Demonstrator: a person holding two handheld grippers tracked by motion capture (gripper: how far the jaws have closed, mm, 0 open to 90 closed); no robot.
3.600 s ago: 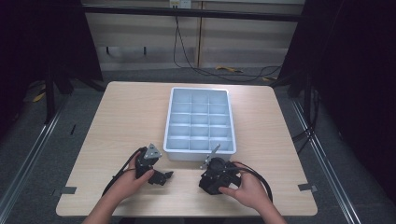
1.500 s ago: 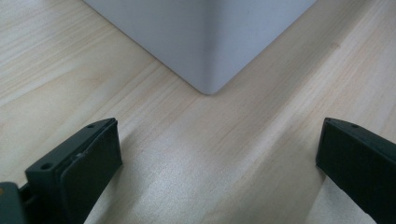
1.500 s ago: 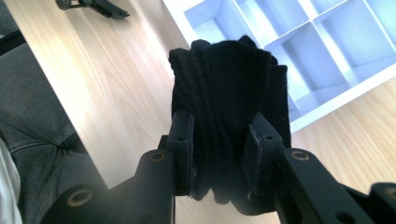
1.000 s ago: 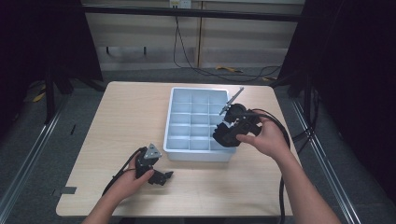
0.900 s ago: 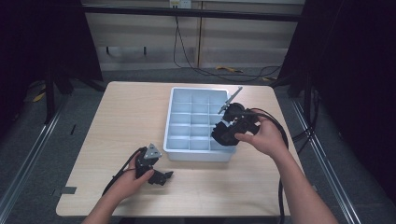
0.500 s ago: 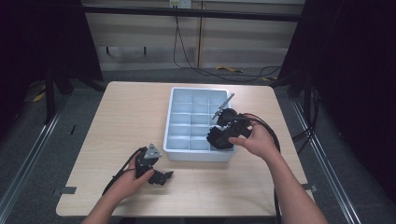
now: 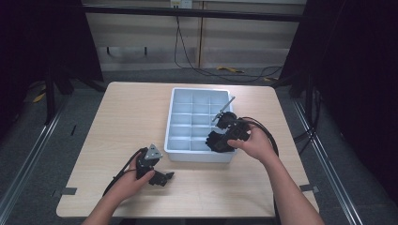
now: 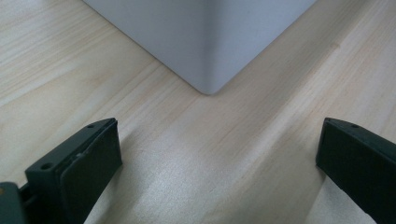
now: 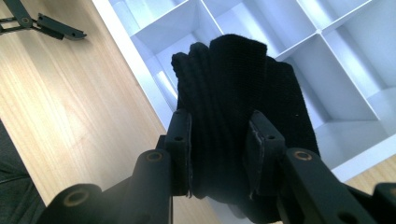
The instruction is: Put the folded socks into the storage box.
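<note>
Compartment tray (image 7: 180, 155) on wooden table (image 7: 122, 122)

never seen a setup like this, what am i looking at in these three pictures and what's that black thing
A person sits at a wooden table and holds a hand-operated gripper in each hand; there is no robot arm. The high view looks down from above the person's side. The other two pictures come from small cameras riding on each gripper, looking along its two black jaws.

On the table stands a pale tray divided into compartments, which look empty.

The left gripper rests on the table near the tray's corner, jaws wide open with nothing between them.

The right gripper is over the tray's near right part, shut on a folded black cloth, perhaps a strap or sock. It looks about to go into a compartment.
</note>
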